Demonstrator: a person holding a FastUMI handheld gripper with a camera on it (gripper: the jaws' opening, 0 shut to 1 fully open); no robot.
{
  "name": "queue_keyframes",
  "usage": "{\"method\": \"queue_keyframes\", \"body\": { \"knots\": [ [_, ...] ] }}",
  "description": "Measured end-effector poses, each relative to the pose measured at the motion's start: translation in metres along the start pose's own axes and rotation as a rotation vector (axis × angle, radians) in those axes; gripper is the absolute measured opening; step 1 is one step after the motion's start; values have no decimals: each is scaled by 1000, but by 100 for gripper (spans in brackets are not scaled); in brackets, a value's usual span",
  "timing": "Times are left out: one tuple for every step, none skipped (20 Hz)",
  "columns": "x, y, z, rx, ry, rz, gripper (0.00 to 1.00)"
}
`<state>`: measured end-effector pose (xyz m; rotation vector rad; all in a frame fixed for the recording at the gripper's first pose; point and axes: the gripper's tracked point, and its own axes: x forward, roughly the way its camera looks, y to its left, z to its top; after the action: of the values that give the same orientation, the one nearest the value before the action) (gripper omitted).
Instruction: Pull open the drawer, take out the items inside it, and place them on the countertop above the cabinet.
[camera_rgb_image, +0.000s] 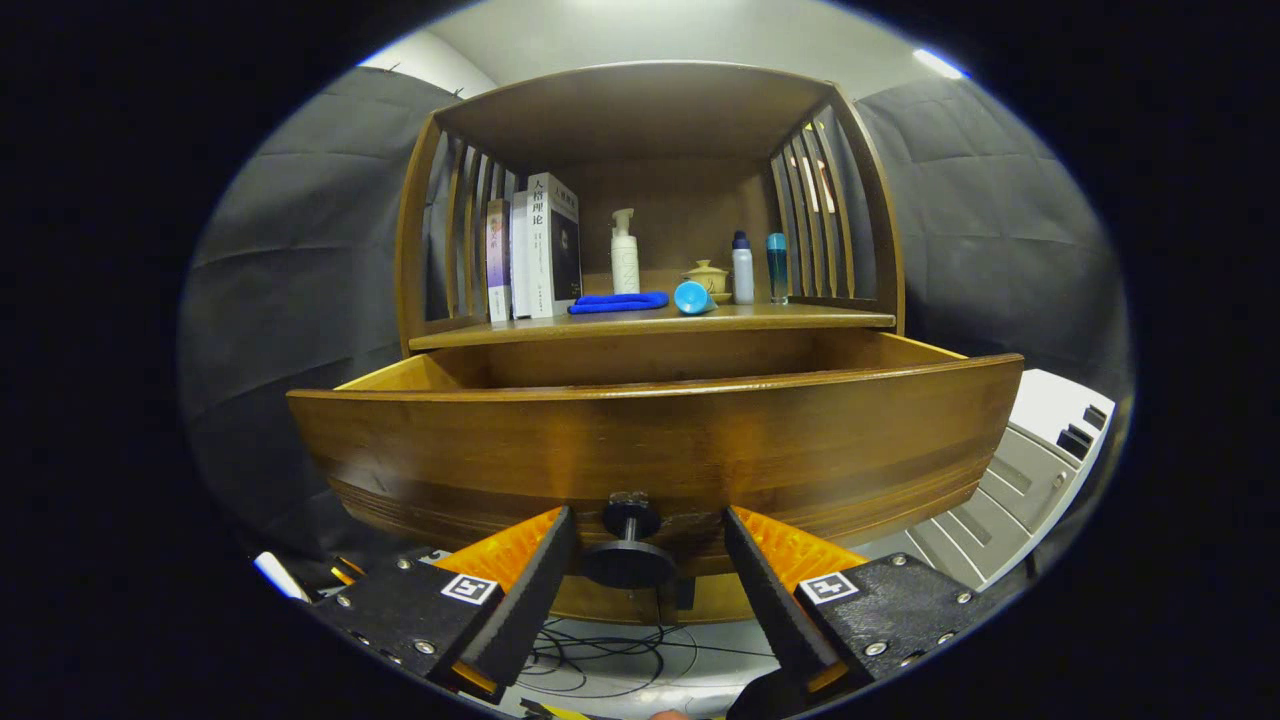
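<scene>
Gripper view: the brown wooden drawer (655, 440) stands pulled out across mid-frame, its round dark metal knob (629, 560) between the tool (650, 570) fingers, which are apart, not pressing. Pulling looks done; next, lift over the front to reach inside, contents hidden.

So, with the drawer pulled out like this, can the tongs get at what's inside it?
Probably not yet. The tongs sit open, low around the knob, with the drawer front blocking the way. The interior is hidden; they'd have to rise over the front's top edge.
</scene>
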<state>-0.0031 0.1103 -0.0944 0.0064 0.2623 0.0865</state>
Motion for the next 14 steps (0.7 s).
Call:
{"method": "queue_keyframes", "body": {
  "knots": [
    [3,0,1,3,1,-1,94],
    [5,0,2,3,0,-2,94],
    [11,0,3,4,5,-2,94],
    [14,1,5,7,2,-4,94],
    [18,1,7,8,0,-5,94],
    [22,1,10,6,-8,-6,94],
    [28,1,13,8,-14,-8,94],
    [30,1,9,12,7,-9,94],
    [35,1,16,13,-13,-11,94],
    [40,2,14,7,-2,-12,94],
    [44,2,16,6,-3,-13,94],
    [47,3,15,10,1,-15,94],
    [52,3,17,12,3,-16,94],
    [54,3,17,12,5,-17,94]
  ]
}}
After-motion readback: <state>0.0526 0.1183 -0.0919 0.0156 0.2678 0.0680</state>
